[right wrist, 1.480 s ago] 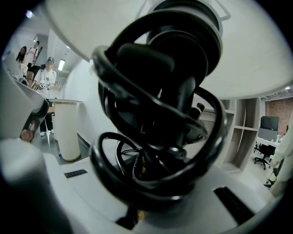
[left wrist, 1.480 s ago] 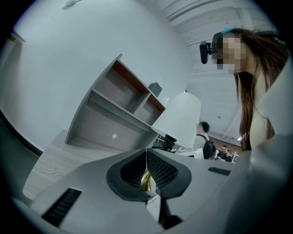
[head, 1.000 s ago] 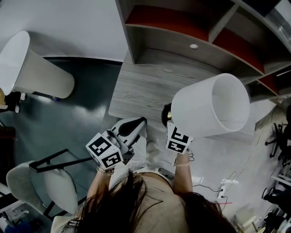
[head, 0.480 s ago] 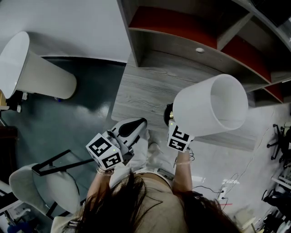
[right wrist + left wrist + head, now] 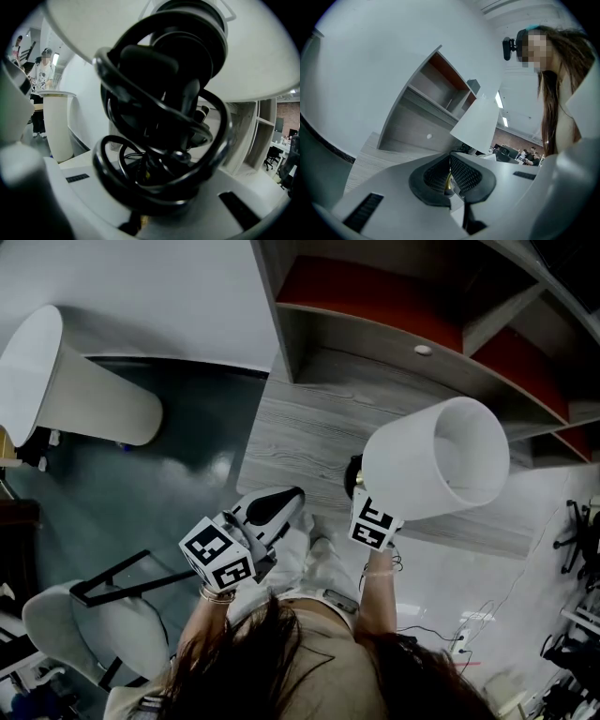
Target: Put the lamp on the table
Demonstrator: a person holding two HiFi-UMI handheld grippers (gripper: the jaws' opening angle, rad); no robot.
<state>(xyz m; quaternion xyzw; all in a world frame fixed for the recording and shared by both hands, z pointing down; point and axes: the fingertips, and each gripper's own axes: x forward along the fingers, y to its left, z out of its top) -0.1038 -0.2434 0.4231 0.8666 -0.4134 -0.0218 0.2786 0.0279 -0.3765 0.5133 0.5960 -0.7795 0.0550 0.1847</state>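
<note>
Low in the middle of the head view, the left gripper [image 5: 274, 509] hangs idle, its jaws pressed together on nothing. Just right of it, the right gripper [image 5: 146, 186] is clamped tight on the lamp's dark stem, among its coiled cord [image 5: 110, 154]. The lamp [image 5: 436, 460], its white shade tipped toward the frame's right, has crept slightly up-frame over the last second. It now appears over the near edge of the grey table [image 5: 300, 418]. Setting it down seems still to come.

A matt white shade, possibly cloth, tops the lamp [image 5: 433, 468]; its coiled black cord [image 5: 101, 161] shines like glossy plastic. The desk [image 5: 300, 427] shows matt grey wood grain.
</note>
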